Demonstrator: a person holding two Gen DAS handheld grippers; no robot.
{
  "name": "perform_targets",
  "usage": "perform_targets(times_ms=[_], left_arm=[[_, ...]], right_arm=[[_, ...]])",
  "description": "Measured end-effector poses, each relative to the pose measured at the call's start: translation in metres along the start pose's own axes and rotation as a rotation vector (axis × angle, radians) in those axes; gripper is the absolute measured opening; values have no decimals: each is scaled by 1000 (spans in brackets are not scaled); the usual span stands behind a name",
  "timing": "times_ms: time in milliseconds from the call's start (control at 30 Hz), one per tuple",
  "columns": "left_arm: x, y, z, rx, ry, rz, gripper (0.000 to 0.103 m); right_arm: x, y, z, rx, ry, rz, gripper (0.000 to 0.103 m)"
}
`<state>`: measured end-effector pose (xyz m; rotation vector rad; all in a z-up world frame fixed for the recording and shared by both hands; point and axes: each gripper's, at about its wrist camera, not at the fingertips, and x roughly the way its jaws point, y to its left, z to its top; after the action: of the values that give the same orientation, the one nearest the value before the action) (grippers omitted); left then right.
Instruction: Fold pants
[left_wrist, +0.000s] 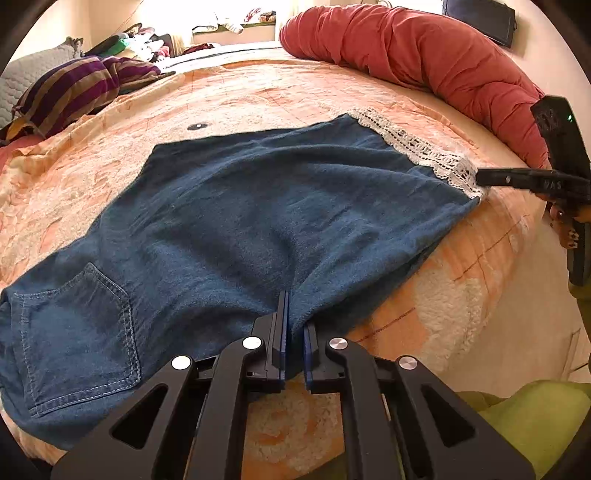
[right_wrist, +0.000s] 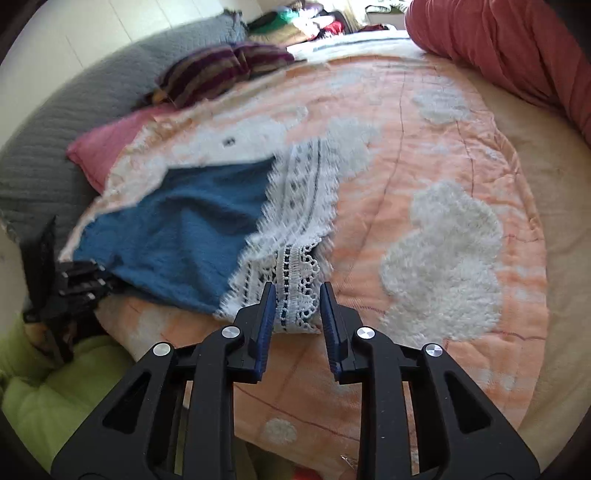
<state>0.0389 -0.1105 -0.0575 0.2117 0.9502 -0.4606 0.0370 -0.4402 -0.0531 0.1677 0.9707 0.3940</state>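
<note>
Denim bunched between two nearly closed jaws: the left gripper (left_wrist: 294, 325) has pinched the near edge of the blue pants (left_wrist: 236, 206) about midway along their length, and the cloth puckers into the pinch. The right gripper (right_wrist: 297, 314) is at the lace hem (right_wrist: 295, 291), jaws spread apart with the white trim lying between the blue pads (right_wrist: 266, 325); no grip is closed there, and the blur around the lace makes it hard to tell whether the pads touch the cloth at all.

Outward from the grippers, the pants lie across a peach bedspread (right_wrist: 388, 147) with fluffy white patches, close to the bed's near edge. A back pocket (left_wrist: 77, 343) shows at the waist end to the left, and the lace cuff runs off to the right. The legs look already laid one over the other, so the lengthwise fold seems done. What appears left is carrying the hem toward the waist, then perhaps a further fold.

Further back sit a rolled red quilt (left_wrist: 424, 55), a striped cushion (left_wrist: 74, 92) and a grey pillow (right_wrist: 55, 129).
</note>
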Motion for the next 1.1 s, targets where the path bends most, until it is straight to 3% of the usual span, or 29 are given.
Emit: perform_targets(times_ms=[167, 300, 367, 500, 633, 733, 900, 1100], left_arm=[[-4, 2, -3, -13, -5, -10, 11], [-14, 3, -4, -16, -19, -34, 30], [-24, 4, -6, -12, -33, -43, 48], [-51, 19, -5, -43, -90, -16, 57], [-66, 53, 19, -112, -130, 44, 59], [-60, 76, 43, -160, -137, 39, 59], [-17, 103, 91, -177, -71, 56, 59], [38, 123, 120, -197, 14, 75, 59]], right_arm=[[0, -1, 0, 3, -6, 9, 21], [-21, -2, 19, -13, -85, 22, 30], [-25, -2, 35, -23, -117, 25, 33], [-12, 6, 74, -81, -131, 43, 44], [24, 5, 115, -93, -76, 66, 45], [52, -4, 137, -79, -20, 76, 45], [85, -14, 152, -102, 34, 69, 47], [112, -22, 152, -93, 88, 95, 50]])
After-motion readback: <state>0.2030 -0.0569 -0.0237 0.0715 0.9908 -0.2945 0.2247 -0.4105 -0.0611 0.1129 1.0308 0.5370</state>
